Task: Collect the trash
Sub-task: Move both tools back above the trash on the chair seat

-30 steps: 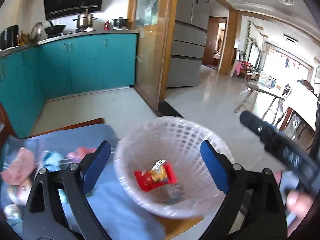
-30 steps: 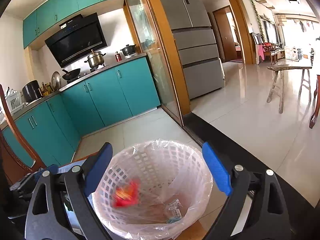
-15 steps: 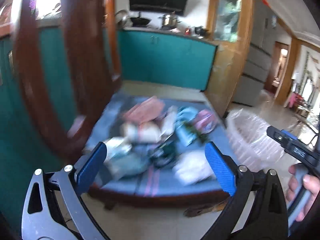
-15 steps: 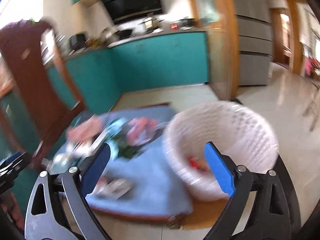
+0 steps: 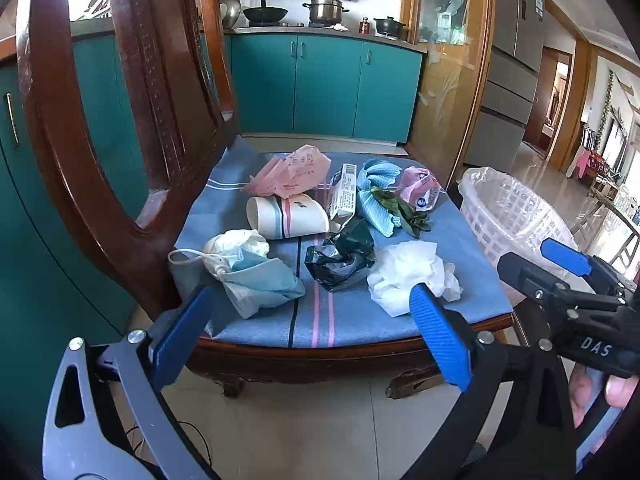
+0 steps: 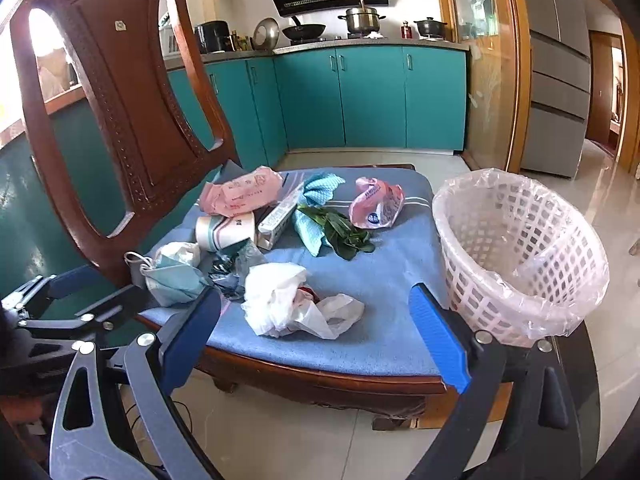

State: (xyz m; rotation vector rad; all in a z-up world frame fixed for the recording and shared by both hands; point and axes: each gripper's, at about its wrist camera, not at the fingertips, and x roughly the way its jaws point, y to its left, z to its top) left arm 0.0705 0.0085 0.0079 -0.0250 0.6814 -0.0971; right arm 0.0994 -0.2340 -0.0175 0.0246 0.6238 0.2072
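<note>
The right gripper [image 6: 316, 332] hung with its 2 blue fingers [image 6: 438, 338] spread wide and nothing between them, in front of a wooden chair [image 6: 120, 92]. On the chair's blue cushion [image 6: 384, 280] lay a crumpled white plastic bag [image 6: 288, 300], a face mask [image 6: 172, 276], a paper cup [image 6: 224, 230] on its side and green leaves [image 6: 344, 234]. A white lined basket [image 6: 516, 256] stood just right of the cushion.

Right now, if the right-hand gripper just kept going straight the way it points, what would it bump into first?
Most likely the crumpled white plastic bag near the front of the chair's blue cushion. The right gripper, jaws open and empty, aims down at it, though depth is hard to judge.
</note>
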